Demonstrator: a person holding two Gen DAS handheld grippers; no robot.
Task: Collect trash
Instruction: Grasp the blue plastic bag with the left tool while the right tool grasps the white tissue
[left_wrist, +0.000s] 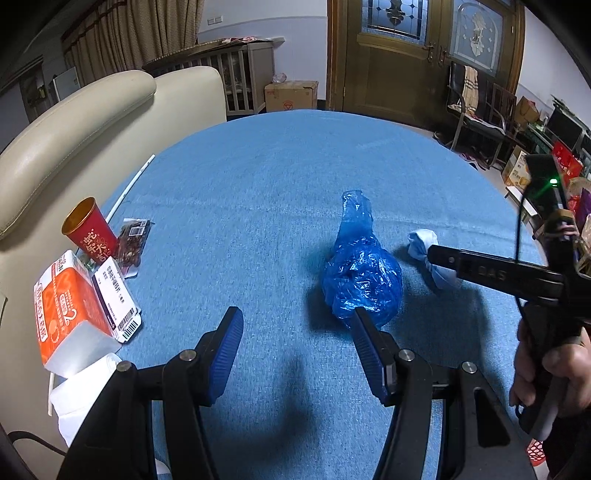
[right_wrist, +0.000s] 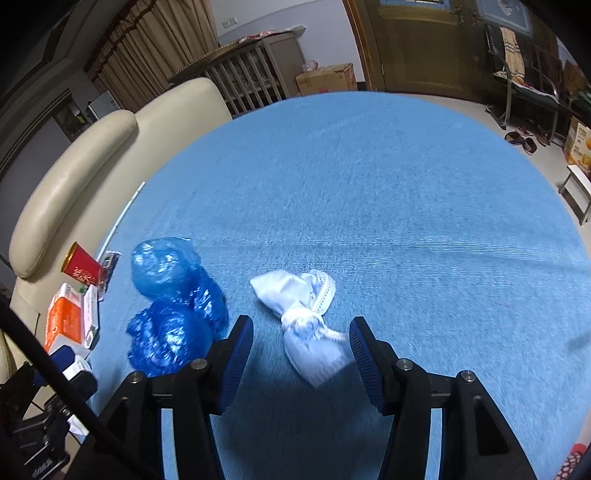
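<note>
Both grippers, the left gripper (left_wrist: 295, 354) and the right gripper (right_wrist: 301, 360), hung apart and empty, nothing apparently collected yet: the knotted white bundle (right_wrist: 306, 325) lay between the right fingers, the blue plastic bag (left_wrist: 360, 275) beside it, a red cup (left_wrist: 88, 230) with Chinese characters farther off.

It was a home living room: a cream leather sofa (left_wrist: 85, 122), curtains (left_wrist: 140, 40), a wooden stained-glass door (left_wrist: 391, 55) and cardboard boxes (left_wrist: 291, 95).
</note>
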